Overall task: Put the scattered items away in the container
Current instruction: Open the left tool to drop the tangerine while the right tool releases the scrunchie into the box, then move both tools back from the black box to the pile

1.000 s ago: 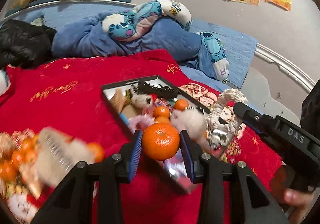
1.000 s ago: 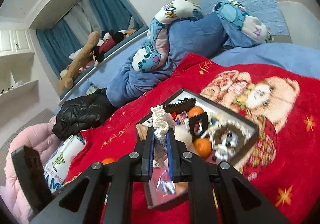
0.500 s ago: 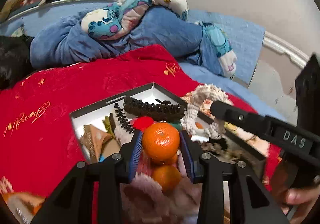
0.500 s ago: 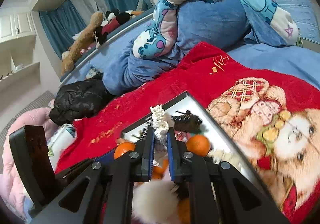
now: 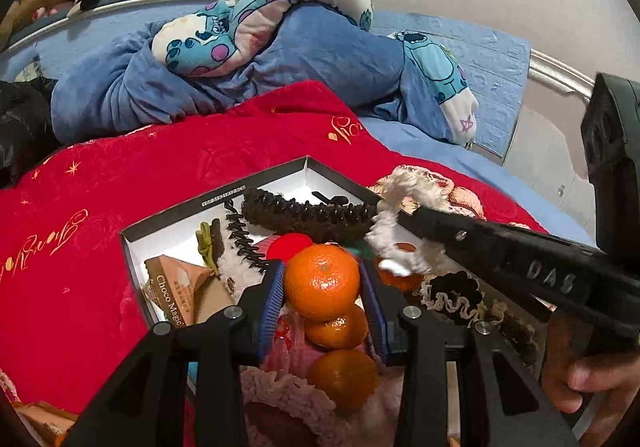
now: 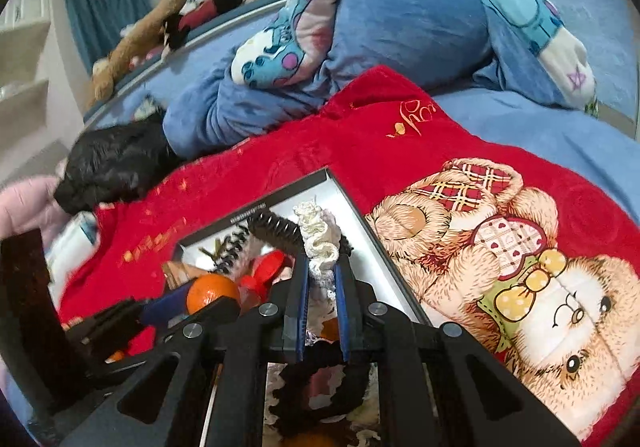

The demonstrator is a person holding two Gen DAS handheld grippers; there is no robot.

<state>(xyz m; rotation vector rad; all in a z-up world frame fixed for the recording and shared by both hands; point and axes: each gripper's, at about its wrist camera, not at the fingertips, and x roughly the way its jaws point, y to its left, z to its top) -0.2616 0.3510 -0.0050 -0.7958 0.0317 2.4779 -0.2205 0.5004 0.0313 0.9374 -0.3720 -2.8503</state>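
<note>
Drop-off step: left gripper [image 5: 322,289] clamped a tangerine [image 5: 322,281], right gripper [image 6: 320,279] pinched shut on a cream scrunchie [image 6: 318,243]. Both sat over the box [image 5: 256,185] below them. Next move looked like just letting go.

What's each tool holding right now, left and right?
Left tool: closed on a mandarin, above the box.
Right tool: closed on a cream lace scrunchie, also over the box.

At least 4 tangerines [image 5: 322,281], 1 box [image 5: 256,178]
</note>
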